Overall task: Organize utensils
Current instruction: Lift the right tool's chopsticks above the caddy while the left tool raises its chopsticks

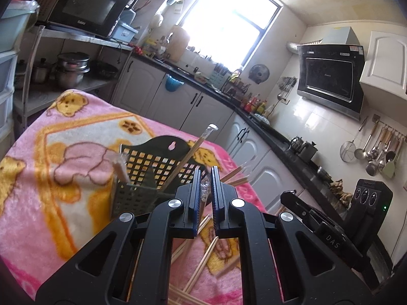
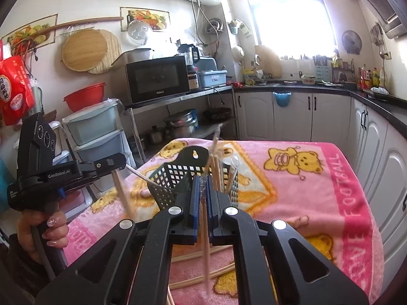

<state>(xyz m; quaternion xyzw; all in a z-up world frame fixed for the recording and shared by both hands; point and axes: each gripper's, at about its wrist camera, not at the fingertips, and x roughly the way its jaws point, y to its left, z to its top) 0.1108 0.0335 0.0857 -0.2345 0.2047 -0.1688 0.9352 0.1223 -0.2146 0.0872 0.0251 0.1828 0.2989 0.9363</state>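
pale wooden chopsticks [image 2: 206, 249], plastic-wrapped tips

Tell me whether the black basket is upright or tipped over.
Upright: the black basket stands on the pink blanket, open top up, chopsticks poking out.

Window [image 1: 229, 20] glare blows out (fisheye edges bend, darken).

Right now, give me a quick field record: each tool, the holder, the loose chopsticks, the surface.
left tool: shut on wrapped chopsticks, which angle up over the holder
right tool: shut on wrapped chopsticks, blurred, hanging below the jaws
holder: black perforated basket, standing on the blanket, some chopsticks already inside
loose chopsticks: several lying on the blanket near the tools
blanket: pink, bear pattern, covers the table
status: sorting unfinished
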